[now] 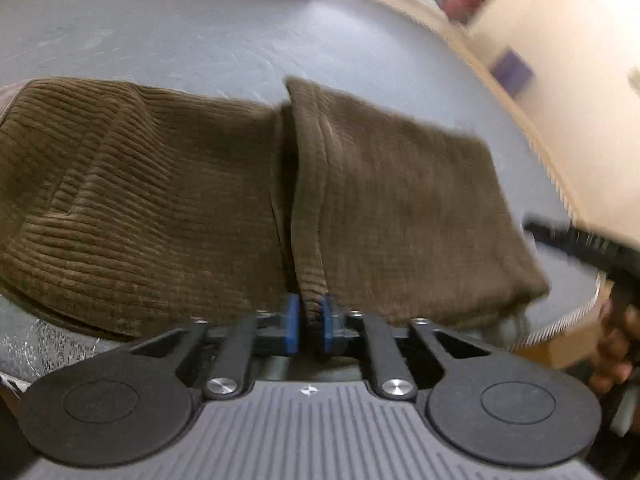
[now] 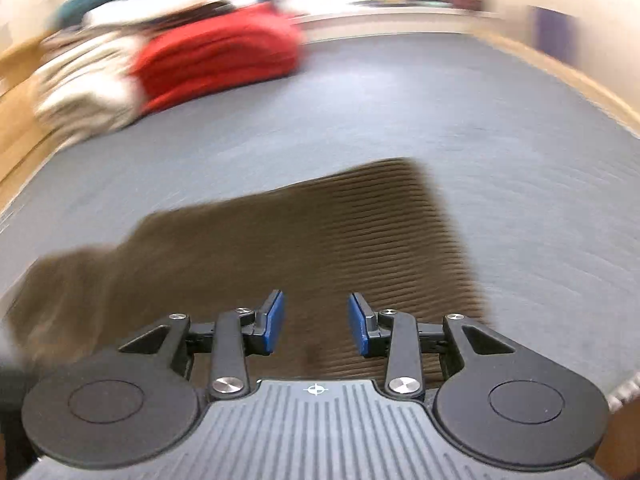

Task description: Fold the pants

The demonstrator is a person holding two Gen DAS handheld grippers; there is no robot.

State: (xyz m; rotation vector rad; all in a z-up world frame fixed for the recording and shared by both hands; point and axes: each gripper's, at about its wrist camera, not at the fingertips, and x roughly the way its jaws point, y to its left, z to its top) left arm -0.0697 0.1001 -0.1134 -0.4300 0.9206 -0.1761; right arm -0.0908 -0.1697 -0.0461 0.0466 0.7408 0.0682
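1. Left wrist view first: your grey desk (image 1: 200, 32) fills most of the frame, with a wooden edge running down the right side.
2. Brown corduroy pants (image 1: 180, 184) lie folded across the desk, a ridge of fabric standing up down the middle.
3. Stack of folded clothes (image 2: 120, 64) sits at the far left of the desk, red piece (image 2: 224, 52) on the near side. Pretty blurry though.
4. Your left claw (image 1: 311, 320) is pinching that middle ridge at the near hem, blue pads nearly together.
5. Your right claw (image 2: 316, 322) hangs spread over the pants (image 2: 320, 232), nothing between the pads.
6. Your right hand (image 1: 612, 344) shows at the frame's right edge.
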